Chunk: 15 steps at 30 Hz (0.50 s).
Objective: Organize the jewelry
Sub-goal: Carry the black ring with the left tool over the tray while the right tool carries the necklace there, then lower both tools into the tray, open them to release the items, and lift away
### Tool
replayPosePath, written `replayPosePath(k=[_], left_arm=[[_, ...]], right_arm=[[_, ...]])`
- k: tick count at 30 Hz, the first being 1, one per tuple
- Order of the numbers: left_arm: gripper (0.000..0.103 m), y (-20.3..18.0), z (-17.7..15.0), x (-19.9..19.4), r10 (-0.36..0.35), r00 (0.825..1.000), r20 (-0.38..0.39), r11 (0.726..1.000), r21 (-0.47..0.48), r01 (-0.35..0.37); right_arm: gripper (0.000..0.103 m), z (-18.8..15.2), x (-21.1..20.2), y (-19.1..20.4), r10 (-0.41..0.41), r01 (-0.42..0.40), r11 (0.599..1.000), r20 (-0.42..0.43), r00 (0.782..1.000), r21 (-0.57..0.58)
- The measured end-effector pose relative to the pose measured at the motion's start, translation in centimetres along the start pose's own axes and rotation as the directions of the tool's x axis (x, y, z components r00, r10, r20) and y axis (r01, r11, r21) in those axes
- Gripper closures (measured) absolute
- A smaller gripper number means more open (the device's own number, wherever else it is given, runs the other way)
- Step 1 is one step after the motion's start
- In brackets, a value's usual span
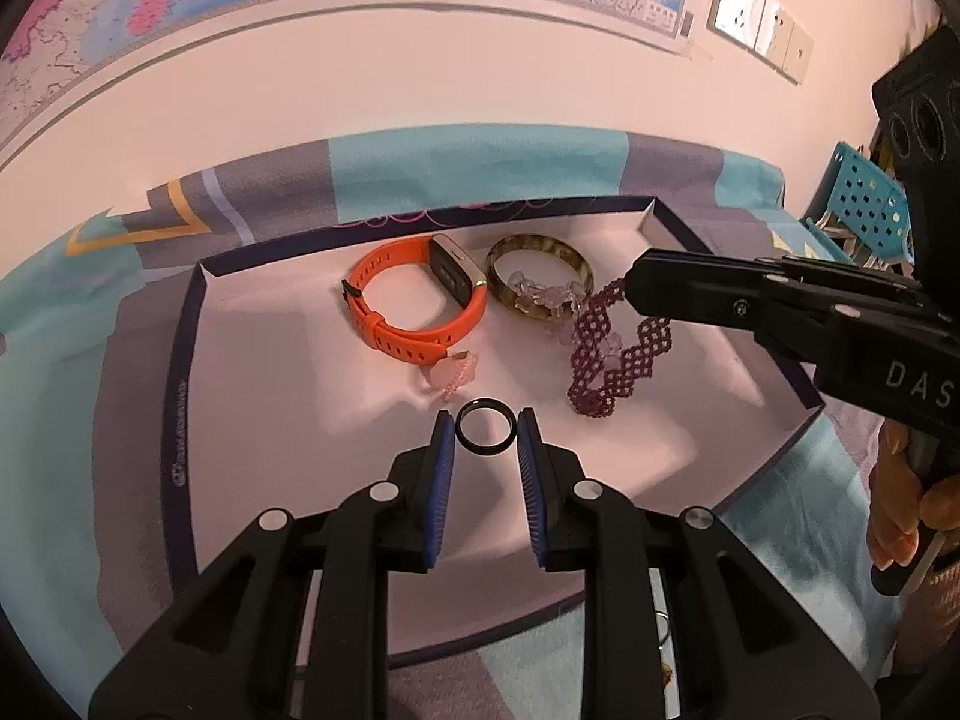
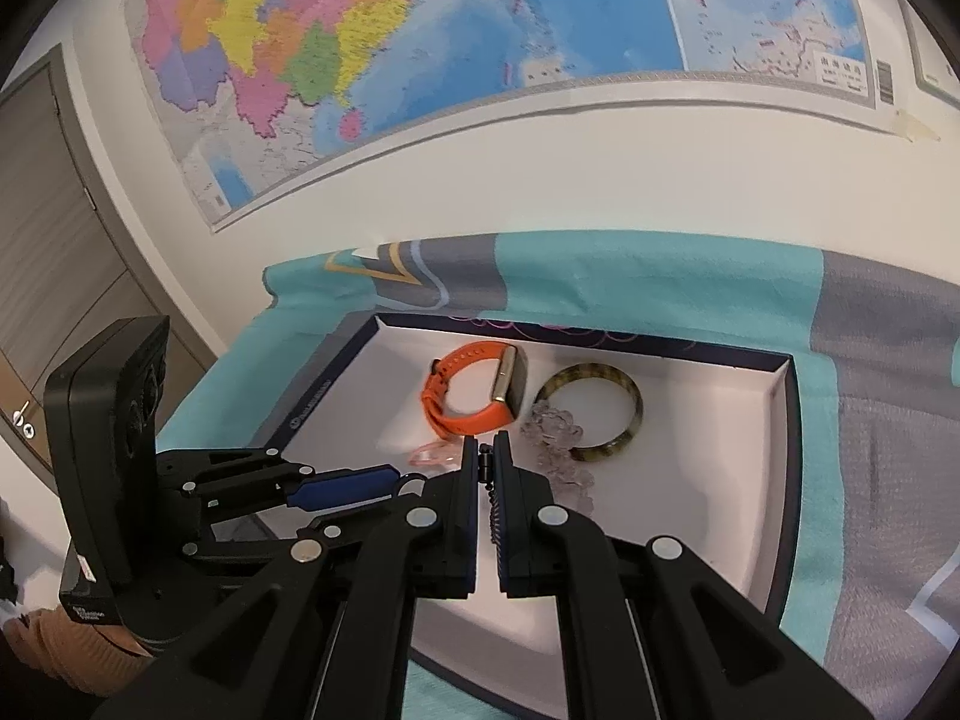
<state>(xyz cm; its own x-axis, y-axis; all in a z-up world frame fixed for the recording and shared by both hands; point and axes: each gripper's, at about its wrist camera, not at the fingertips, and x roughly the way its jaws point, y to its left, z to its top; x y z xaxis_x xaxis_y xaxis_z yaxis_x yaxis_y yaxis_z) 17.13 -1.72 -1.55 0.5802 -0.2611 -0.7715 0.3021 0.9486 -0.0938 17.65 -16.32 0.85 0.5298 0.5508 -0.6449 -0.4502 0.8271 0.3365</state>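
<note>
Only left wrist view shows black ring between spread left gripper fingers; right gripper clamps purple lace band, blocking tray foreground.

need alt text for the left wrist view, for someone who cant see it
The left claw is open around a small black ring on the white floor of a shallow dark-rimmed tray. Beyond lie an orange-strapped smartwatch and a mottled brown bangle, while the right claw, entering from the right, is shut on a purple beaded lattice band.
</note>
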Motion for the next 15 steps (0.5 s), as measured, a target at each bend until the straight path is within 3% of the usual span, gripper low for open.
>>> replayPosePath(k=[15], left_arm=[[0.081, 0.0, 0.7, 1.7, 0.032, 0.999, -0.025, 1.0, 0.0, -0.032]], right_arm=[[0.099, 0.1, 1.9, -1.7, -0.036, 0.037, 0.999, -0.03, 0.999, 0.029]])
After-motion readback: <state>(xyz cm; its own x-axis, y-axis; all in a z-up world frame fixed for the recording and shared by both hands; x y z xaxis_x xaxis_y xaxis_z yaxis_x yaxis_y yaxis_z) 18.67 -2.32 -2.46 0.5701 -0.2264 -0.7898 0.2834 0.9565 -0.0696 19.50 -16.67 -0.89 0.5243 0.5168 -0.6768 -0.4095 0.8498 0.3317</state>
